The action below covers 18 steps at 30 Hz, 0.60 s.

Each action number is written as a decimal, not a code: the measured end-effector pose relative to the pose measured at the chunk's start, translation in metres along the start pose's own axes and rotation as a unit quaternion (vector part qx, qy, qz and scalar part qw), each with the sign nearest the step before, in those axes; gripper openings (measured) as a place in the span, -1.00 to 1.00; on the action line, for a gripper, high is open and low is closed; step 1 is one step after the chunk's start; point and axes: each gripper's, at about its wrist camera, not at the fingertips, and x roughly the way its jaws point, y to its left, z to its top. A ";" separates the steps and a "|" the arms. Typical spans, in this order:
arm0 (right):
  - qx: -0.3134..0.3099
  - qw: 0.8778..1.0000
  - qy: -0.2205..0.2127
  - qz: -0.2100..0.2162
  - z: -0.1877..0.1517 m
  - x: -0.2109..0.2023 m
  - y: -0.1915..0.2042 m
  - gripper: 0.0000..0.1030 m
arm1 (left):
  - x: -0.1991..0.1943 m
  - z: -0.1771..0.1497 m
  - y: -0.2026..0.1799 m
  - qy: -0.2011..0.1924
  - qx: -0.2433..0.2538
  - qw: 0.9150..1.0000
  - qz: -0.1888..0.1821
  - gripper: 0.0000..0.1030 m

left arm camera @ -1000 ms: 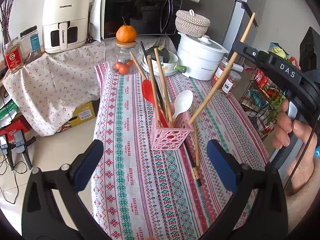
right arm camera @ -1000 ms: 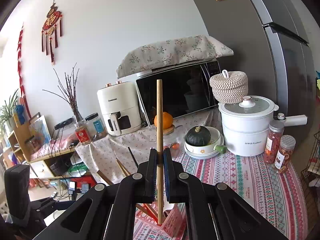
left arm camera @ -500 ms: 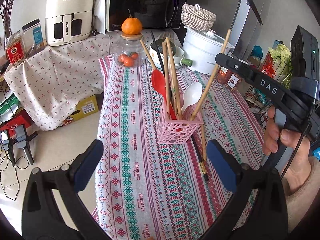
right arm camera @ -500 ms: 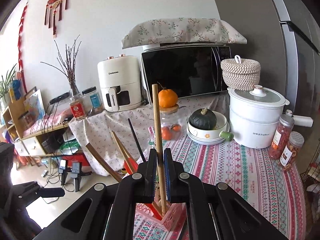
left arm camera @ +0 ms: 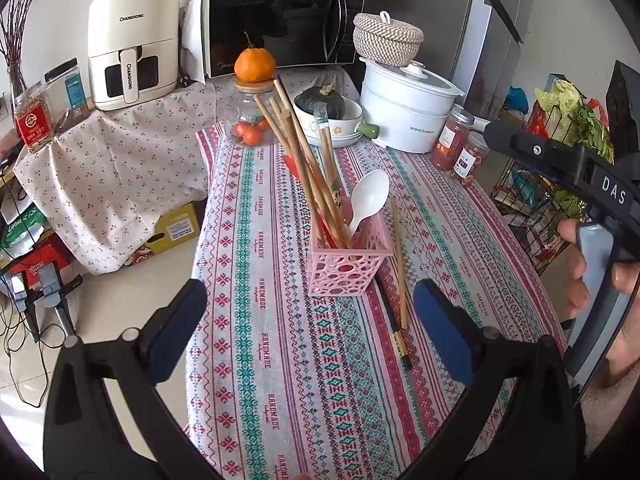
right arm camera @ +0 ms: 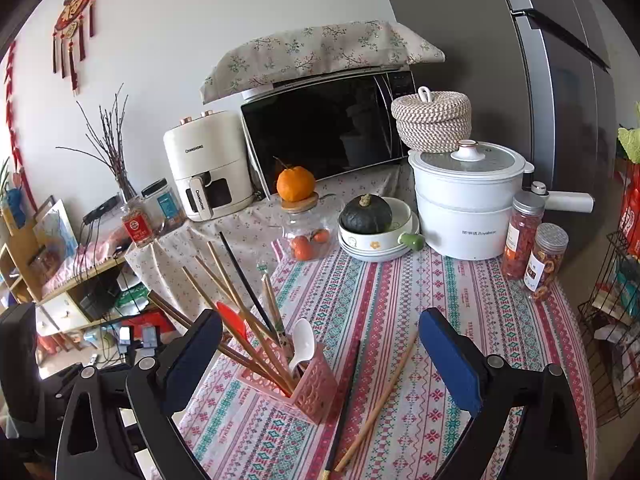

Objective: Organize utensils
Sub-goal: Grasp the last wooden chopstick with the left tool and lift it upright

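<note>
Change: chopstick pinched upright in right gripper (right arm camera: 320, 364) before, now gone from it, jaws opening wide with nothing between
Left gripper (left arm camera: 310, 330): jaws spread apart, empty, above tablecloth (left arm camera: 288, 360)
Holder: pink basket (left arm camera: 348, 264) upright on cloth, packed with wooden chopsticks (left arm camera: 304, 160), white spoon (left arm camera: 368, 196), red spoon
Loose: two chopsticks (right arm camera: 360, 400), one black, one wooden, flat on cloth just beside basket
Behind: white pot (right arm camera: 464, 200), microwave
</note>
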 end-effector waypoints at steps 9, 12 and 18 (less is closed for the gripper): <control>0.006 0.998 0.039 -0.042 -0.011 -0.010 -0.035 0.97 | 0.004 0.004 -0.034 -0.003 0.022 1.000 -0.006 0.99; 0.016 0.997 0.048 -0.053 -0.014 -0.015 -0.049 0.97 | 0.007 0.006 -0.050 0.000 0.032 0.999 -0.014 0.99; 0.045 0.993 0.067 -0.085 -0.021 -0.023 -0.081 0.97 | 0.018 0.014 -0.082 0.027 0.055 0.998 -0.030 0.99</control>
